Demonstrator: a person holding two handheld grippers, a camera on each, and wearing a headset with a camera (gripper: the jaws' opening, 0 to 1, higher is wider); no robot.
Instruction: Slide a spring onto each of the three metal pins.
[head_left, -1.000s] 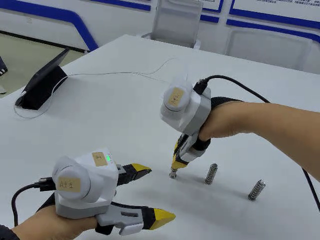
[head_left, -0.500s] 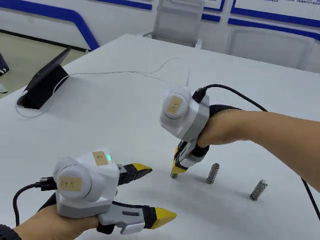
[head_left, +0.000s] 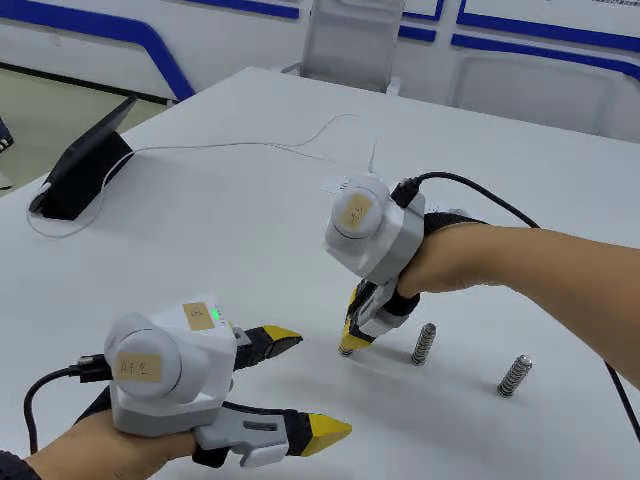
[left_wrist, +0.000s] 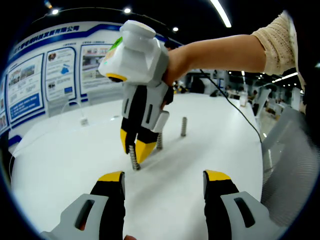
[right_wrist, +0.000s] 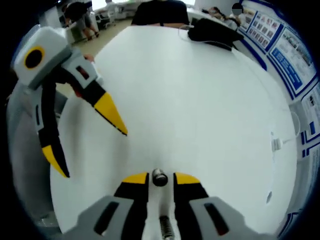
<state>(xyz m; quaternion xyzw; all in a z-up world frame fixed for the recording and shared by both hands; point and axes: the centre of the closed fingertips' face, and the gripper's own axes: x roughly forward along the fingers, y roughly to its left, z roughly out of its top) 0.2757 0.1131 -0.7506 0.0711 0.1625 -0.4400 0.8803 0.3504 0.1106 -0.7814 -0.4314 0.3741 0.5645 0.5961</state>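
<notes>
On the smooth white table (head_left: 200, 220), a black wedge-shaped stand (head_left: 80, 165) trailing a thin white cable (head_left: 250, 148) sits at about ten o'clock from the left gripper (head_left: 322, 384). That gripper's jaws stand wide apart and hold nothing. Its white plastic shell narrows into black fingers with yellow tips aimed toward three o'clock, at the work. At one o'clock from it, the right gripper (head_left: 350, 342) points steeply down at the table with its jaws closed on the held spring (left_wrist: 133, 159), a slim coil of bare grey steel. The coil stands upright, pinched between the tapered yellow tips, with its foot on or just above the table. The right gripper view looks down on a round metal end between the tips; I cannot tell whether that is the pin's top or the coil's. At three o'clock from the right gripper stands the middle spring (head_left: 424, 343), and further along, toward four o'clock, the far spring (head_left: 514, 375). Both are the same grey ribbed cylinders, upright and untouched, apart from each other. Since they stand unaided, I judge that each already sits on its pin, though the coils hide the pins. By that reading two of three are done and the last is being seated; what remains is to press it fully home and let go.
</notes>
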